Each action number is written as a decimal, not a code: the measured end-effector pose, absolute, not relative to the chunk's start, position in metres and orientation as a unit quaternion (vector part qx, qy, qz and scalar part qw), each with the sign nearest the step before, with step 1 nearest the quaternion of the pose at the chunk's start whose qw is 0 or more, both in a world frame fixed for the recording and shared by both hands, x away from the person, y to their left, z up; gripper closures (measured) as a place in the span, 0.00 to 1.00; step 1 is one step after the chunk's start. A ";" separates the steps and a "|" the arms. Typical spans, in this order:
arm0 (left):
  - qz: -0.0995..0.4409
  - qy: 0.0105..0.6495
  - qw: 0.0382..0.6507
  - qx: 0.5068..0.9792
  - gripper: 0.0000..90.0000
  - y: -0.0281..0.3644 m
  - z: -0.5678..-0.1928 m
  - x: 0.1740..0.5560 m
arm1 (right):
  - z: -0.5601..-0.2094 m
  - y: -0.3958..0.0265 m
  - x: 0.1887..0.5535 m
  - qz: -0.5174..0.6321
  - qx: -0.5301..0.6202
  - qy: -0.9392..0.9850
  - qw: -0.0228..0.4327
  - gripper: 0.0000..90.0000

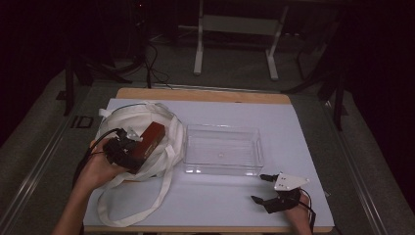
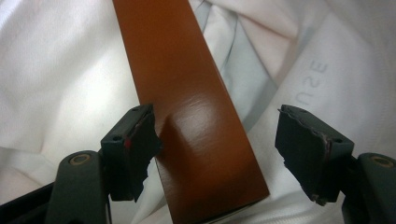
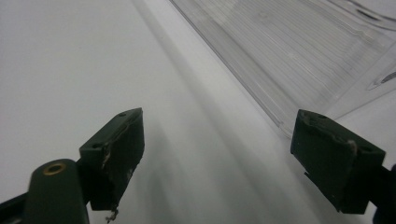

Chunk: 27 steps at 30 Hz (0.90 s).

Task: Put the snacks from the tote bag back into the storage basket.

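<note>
A reddish-brown oblong box (image 1: 153, 135) (image 2: 187, 93) lies on a crumpled white cloth tote bag (image 1: 128, 120) (image 2: 56, 70) at the table's left. My left gripper (image 1: 138, 152) (image 2: 217, 140) is open over the box's near end. Its left jaw rests against the box's edge, while the right jaw stands well apart from the box. A clear plastic bin (image 1: 222, 128) (image 3: 299, 51) sits empty at the table's centre. My right gripper (image 1: 258, 188) (image 3: 217, 140) is open near the front right, low over the white table surface, with nothing between its jaws.
The white mat (image 1: 220, 200) covers a wooden table. The bag's long straps (image 1: 161, 196) trail toward the front edge. A table frame (image 1: 235, 29) and cables stand on the dark floor beyond the far edge.
</note>
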<state>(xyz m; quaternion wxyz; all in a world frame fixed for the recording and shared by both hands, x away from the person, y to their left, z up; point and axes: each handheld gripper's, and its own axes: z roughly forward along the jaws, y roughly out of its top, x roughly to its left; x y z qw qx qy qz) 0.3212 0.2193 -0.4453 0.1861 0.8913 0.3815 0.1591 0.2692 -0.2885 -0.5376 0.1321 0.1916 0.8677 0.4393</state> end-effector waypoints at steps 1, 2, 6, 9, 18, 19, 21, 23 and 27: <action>0.158 0.384 0.184 0.891 0.33 0.220 -0.446 0.322 | -0.538 -0.289 0.269 0.439 0.192 0.868 0.132 0.19; 0.158 0.386 0.183 0.890 0.33 0.220 -0.446 0.323 | -0.538 -0.289 0.269 0.439 0.191 0.868 0.132 0.19; 0.159 0.392 0.174 0.889 0.34 0.222 -0.447 0.325 | -0.538 -0.288 0.269 0.439 0.191 0.868 0.132 0.19; 0.159 0.396 0.161 0.890 0.34 0.223 -0.450 0.327 | -0.538 -0.289 0.269 0.439 0.191 0.868 0.132 0.19; 0.140 0.399 0.145 0.895 0.36 0.226 -0.456 0.333 | -0.538 -0.288 0.269 0.439 0.191 0.868 0.132 0.19; 0.144 0.396 0.136 0.897 0.37 0.226 -0.456 0.333 | -0.538 -0.288 0.269 0.439 0.191 0.868 0.132 0.19; 0.151 0.387 0.121 0.902 0.39 0.228 -0.455 0.334 | -0.538 -0.288 0.269 0.438 0.190 0.868 0.132 0.19; 0.154 0.385 0.112 0.903 0.42 0.231 -0.454 0.336 | -0.538 -0.288 0.269 0.439 0.190 0.868 0.132 0.19; 0.137 0.399 0.117 0.899 0.44 0.241 -0.454 0.342 | -0.538 -0.288 0.269 0.439 0.191 0.868 0.132 0.19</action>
